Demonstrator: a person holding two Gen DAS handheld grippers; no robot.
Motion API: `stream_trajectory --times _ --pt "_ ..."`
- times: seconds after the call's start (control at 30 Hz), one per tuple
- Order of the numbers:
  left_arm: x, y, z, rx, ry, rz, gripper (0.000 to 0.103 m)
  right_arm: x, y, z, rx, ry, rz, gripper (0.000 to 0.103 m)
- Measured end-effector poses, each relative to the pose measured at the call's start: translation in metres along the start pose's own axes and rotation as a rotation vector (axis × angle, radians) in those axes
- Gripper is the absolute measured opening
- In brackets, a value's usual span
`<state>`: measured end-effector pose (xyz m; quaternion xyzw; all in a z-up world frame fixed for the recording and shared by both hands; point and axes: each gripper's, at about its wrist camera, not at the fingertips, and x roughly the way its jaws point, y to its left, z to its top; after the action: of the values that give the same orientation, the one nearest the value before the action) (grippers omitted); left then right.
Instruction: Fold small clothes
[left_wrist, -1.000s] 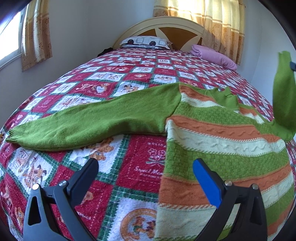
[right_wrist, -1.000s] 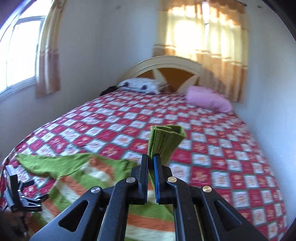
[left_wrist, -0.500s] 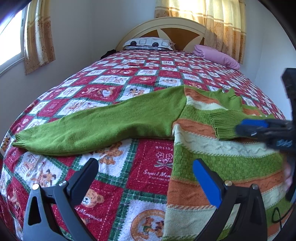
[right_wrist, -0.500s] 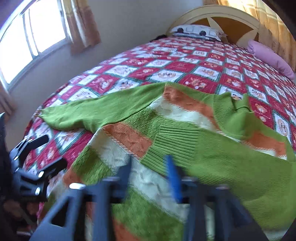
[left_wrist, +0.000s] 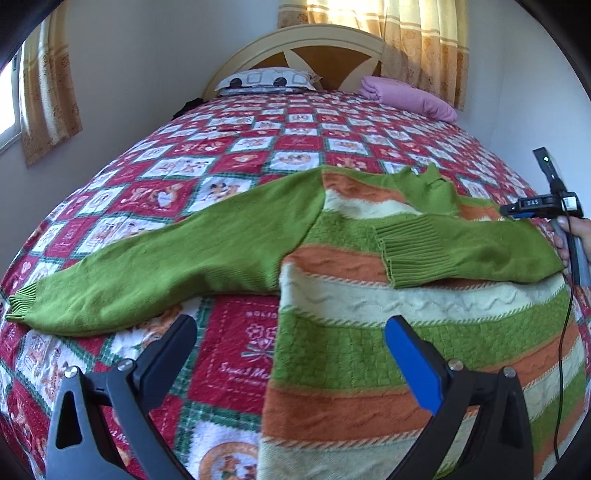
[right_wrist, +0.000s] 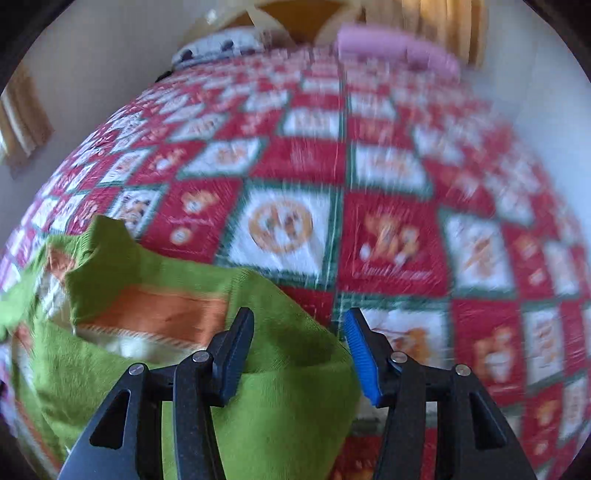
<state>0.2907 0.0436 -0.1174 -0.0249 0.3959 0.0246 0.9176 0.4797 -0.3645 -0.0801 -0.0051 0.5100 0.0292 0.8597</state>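
Observation:
A striped green, orange and cream sweater (left_wrist: 388, 332) lies flat on the bed. Its right sleeve (left_wrist: 461, 251) is folded across the chest, cuff toward the middle. Its left sleeve (left_wrist: 166, 258) stretches out flat to the left. My left gripper (left_wrist: 291, 350) is open and empty, hovering above the sweater's lower left edge. My right gripper (right_wrist: 299, 343) is open and empty above the folded shoulder (right_wrist: 280, 391); the right gripper also shows at the right edge of the left wrist view (left_wrist: 543, 206). The right wrist view is blurred.
The bed has a red, white and green patterned blanket (left_wrist: 258, 155). A patterned pillow (left_wrist: 266, 79) and a pink pillow (left_wrist: 406, 96) lie by the headboard (left_wrist: 299, 48). Walls and curtains stand close on both sides.
My right gripper carried the right sleeve across the sweater's chest, let it go, opened, and drew back to the right. My left gripper stayed open and hardly moved.

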Motion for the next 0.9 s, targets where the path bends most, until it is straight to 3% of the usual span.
stream_trajectory --times 0.03,0.07,0.1,0.13,0.23,0.33,0.43,0.47,0.5,0.53,0.63,0.7,0.77,0.83,0.9 --pt "0.002 -0.001 0.001 0.000 0.005 0.002 0.103 0.010 -0.001 -0.001 0.000 0.028 0.047 0.050" --pt "0.005 -0.003 0.001 0.003 0.010 0.007 0.103 0.011 0.003 -0.003 -0.018 0.018 0.038 0.044" --pt "0.006 -0.004 0.001 0.005 0.014 0.010 0.103 0.008 0.009 -0.008 -0.048 -0.007 0.027 0.013" --pt "0.008 -0.006 0.001 0.009 0.018 0.013 0.103 0.006 0.012 -0.011 -0.055 -0.012 0.056 0.006" --pt "0.011 -0.011 0.001 0.020 0.029 0.020 0.103 -0.006 0.019 -0.017 -0.099 -0.042 -0.007 0.005" --pt "0.010 -0.016 0.002 0.034 0.020 0.033 0.103 -0.021 0.001 -0.020 -0.044 -0.100 -0.079 0.005" --pt "0.011 -0.022 0.007 0.038 0.021 0.042 0.103 -0.012 -0.009 -0.021 -0.034 -0.077 -0.060 0.009" --pt "0.013 -0.024 0.010 0.039 0.034 0.024 0.103 -0.012 -0.007 -0.021 -0.049 -0.082 -0.077 0.014" --pt "0.017 -0.026 0.015 0.034 0.057 -0.007 0.103 -0.015 -0.007 -0.022 -0.052 -0.094 -0.096 0.027" --pt "0.020 -0.026 0.019 0.026 0.072 -0.016 0.103 -0.021 -0.008 -0.023 -0.041 -0.110 -0.093 0.033" --pt "0.026 -0.029 0.033 -0.008 0.085 -0.057 0.103 -0.057 -0.023 -0.035 0.040 -0.189 -0.082 0.034" --pt "0.028 -0.034 0.043 -0.017 0.070 -0.082 0.097 -0.080 -0.028 -0.053 0.077 -0.220 -0.032 0.034" --pt "0.028 -0.042 0.050 -0.019 0.044 -0.097 0.097 -0.100 -0.027 -0.077 0.073 -0.230 -0.002 0.040" --pt "0.031 -0.051 0.053 -0.012 0.036 -0.123 0.096 -0.116 -0.023 -0.106 0.050 -0.224 0.002 0.053" --pt "0.038 -0.061 0.056 0.011 0.042 -0.119 0.087 -0.121 -0.016 -0.129 0.022 -0.198 0.028 0.055"
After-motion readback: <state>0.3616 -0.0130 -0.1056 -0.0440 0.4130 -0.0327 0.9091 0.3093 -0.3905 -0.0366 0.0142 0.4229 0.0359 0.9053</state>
